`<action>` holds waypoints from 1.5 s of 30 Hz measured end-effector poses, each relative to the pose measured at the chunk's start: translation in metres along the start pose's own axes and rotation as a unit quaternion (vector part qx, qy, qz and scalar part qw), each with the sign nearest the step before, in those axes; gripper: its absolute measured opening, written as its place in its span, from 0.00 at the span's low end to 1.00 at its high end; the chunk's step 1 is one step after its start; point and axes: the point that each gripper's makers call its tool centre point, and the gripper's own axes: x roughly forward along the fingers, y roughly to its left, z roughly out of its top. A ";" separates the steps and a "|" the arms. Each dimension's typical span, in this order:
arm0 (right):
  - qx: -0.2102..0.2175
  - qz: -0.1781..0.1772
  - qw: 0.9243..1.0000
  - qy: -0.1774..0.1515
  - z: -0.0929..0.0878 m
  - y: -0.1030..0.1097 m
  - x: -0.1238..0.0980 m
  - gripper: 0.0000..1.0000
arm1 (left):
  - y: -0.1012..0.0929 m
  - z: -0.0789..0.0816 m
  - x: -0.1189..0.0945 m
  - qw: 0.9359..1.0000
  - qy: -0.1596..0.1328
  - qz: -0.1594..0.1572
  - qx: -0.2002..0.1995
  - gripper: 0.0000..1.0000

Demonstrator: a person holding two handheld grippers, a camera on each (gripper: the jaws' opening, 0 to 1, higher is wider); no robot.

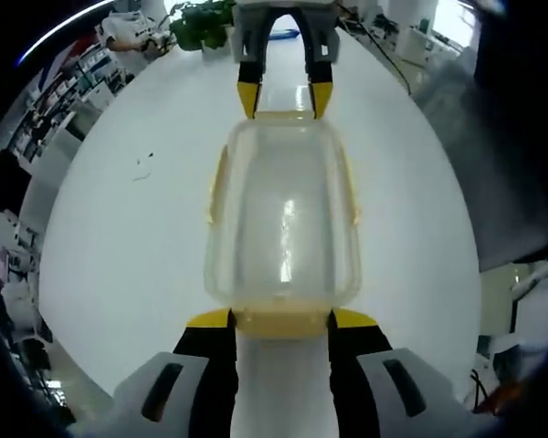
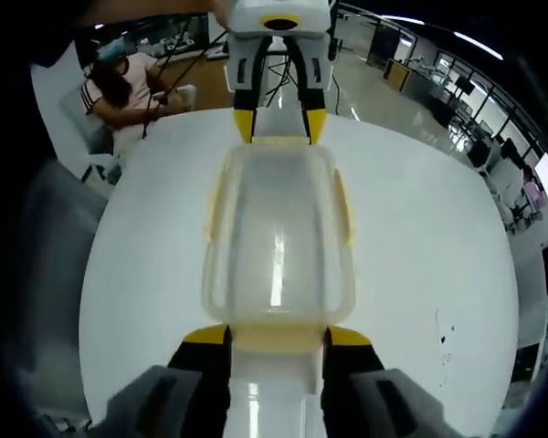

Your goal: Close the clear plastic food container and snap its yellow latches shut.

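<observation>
Container (image 1: 283,219) sits lid-on at mid worktop (image 1: 119,237), a claw at each short end.

Your left claw (image 1: 281,318): jaws apart, tips straddling the near yellow end latch (image 1: 280,321); can't tell if they press it or just touch. Right claw (image 2: 277,337) same pose at the opposite end latch (image 2: 276,336), jaws spread. Each claw faces the other across the box, coming in low and roughly level w/ the lid. Side latches (image 1: 216,187) look flared out, prob. not snapped yet. Risk, as I judge it: uneven push from the two ends could slide or tip the light box; tips slipping off a latch edge would leave it half-closed.
</observation>
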 end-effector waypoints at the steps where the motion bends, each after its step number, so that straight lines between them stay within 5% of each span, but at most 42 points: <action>1: -0.003 -0.002 1.000 0.003 -0.001 0.000 0.000 0.36 | 0.000 0.000 0.000 1.000 0.001 0.001 0.000 0.36; 22: -0.001 0.017 0.999 -0.030 -0.014 0.004 -0.021 0.36 | -0.003 0.026 -0.006 1.000 0.012 0.009 -0.015 0.36; 45: -0.007 0.014 1.000 -0.025 -0.068 0.016 -0.048 0.36 | -0.016 0.084 0.012 0.999 0.025 0.025 -0.014 0.35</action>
